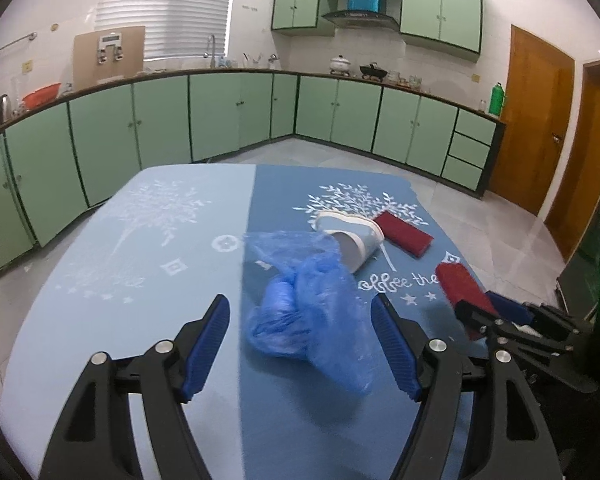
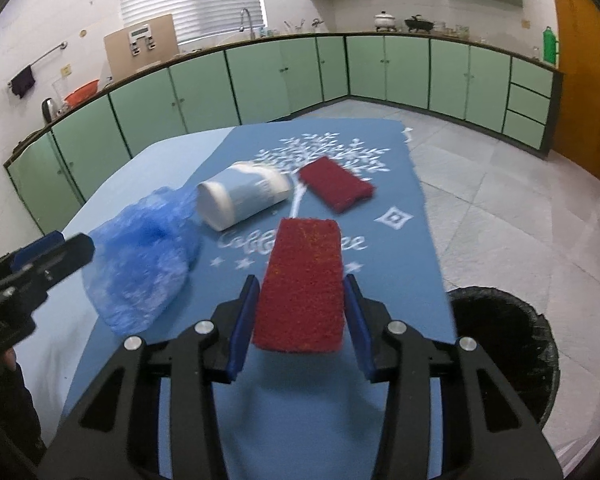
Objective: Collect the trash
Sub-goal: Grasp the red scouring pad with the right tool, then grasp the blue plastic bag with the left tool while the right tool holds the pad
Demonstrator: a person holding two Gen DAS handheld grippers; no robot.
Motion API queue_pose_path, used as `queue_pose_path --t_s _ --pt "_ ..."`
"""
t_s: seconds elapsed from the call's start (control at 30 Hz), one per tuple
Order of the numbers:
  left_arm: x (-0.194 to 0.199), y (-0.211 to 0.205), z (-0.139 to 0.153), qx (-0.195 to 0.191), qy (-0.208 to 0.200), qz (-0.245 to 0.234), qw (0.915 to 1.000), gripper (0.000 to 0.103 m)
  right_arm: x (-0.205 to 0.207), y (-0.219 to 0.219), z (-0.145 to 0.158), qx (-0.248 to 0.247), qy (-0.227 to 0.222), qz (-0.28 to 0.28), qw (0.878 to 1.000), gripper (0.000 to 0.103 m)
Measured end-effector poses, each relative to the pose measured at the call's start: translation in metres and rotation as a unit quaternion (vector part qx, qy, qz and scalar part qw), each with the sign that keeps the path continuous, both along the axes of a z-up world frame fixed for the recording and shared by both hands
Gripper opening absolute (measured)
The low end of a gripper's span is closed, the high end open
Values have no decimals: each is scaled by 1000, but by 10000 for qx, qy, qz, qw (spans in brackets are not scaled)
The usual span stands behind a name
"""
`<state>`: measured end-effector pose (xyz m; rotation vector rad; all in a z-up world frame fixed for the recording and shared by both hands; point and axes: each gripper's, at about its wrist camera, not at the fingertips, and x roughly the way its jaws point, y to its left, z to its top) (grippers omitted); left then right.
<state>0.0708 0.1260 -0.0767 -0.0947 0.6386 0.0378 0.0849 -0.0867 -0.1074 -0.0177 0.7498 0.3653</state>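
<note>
A crumpled blue plastic bag (image 1: 304, 304) lies on the blue tablecloth (image 1: 140, 240), between the wide-open fingers of my left gripper (image 1: 300, 316); it also shows in the right wrist view (image 2: 140, 264). A white paper cup (image 1: 350, 240) lies on its side behind it (image 2: 240, 198). My right gripper (image 2: 300, 292) is shut on a red sponge (image 2: 302, 284) and holds it above the table; the sponge also shows in the left wrist view (image 1: 460, 288). A second red sponge (image 2: 336, 184) lies on the cloth beyond the cup (image 1: 402, 234).
A black-lined trash bin (image 2: 508, 352) stands on the floor right of the table. The tablecloth (image 2: 400, 264) ends at its right edge near the bin. Green cabinets (image 1: 228, 116) line the far walls. My left gripper shows at the left edge of the right wrist view (image 2: 48, 260).
</note>
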Motion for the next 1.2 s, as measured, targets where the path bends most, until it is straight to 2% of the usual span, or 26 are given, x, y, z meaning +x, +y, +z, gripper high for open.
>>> queue_pose_path --t_s 0.23,0.27,0.3,0.33,0.37,0.4,0.5,0.9,1.2 --pt "34 -11 -20 1 330 -14 9995 72 8 -16 -1 1 -8 -158 9999 41" --pt "38 -12 -23 -21 378 -19 9993 67 9 -18 -1 -9 -11 -168 9999 41" --pt "40 -11 -25 -45 403 -16 9992 53 9 -19 -2 -19 -17 -170 9999 41" --pt "42 -11 -26 -100 453 -25 9989 45 9 -19 -2 -37 -29 -172 9998 41" --pt "44 -10 -28 -194 498 -65 9985 28 10 -20 -2 -49 -39 -176 9998 41" --pt "44 -9 -28 -244 522 -88 9983 16 9 -19 -2 -48 -43 -178 9998 41" --pt "40 -11 -25 -170 431 -55 9989 6 9 -20 0 -27 -54 -191 9998 41" --pt "19 -18 14 -158 4 -127 9998 4 0 -30 23 88 -201 -201 9996 41" --pt "20 -53 33 -160 -162 -545 9983 4 -7 -56 44 106 -394 -433 9982 41"
